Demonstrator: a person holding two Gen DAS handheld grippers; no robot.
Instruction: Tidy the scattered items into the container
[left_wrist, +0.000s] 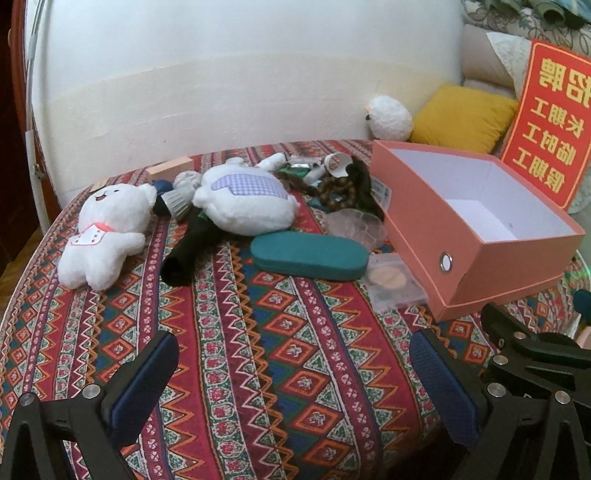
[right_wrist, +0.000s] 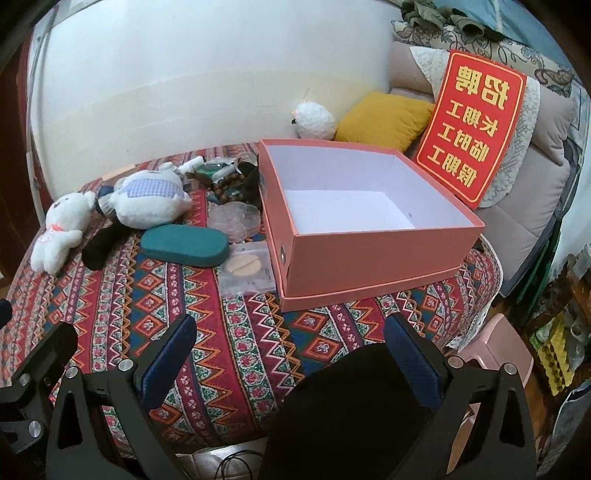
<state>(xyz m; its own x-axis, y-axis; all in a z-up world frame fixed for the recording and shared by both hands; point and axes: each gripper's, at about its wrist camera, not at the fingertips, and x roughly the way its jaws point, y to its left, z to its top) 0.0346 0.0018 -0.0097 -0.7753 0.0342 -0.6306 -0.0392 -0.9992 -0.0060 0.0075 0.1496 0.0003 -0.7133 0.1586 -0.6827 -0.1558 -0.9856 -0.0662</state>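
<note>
Salmon box (right_wrist: 369, 254) empty by table's right edge; both claws, left gripper (left_wrist: 293, 387) and right gripper (right_wrist: 291, 365), apart, holding nothing. Risk: grabbing teal case (left_wrist: 309, 256) snags clear dish (left_wrist: 356, 225), scattering pile.

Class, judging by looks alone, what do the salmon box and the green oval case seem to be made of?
Salmon box: probably matte cardboard, with thin straight walls, a white lining and a metal eyelet. Green oval case: likely a fabric-covered hard shell, matte, with a seam around its edge.
</note>
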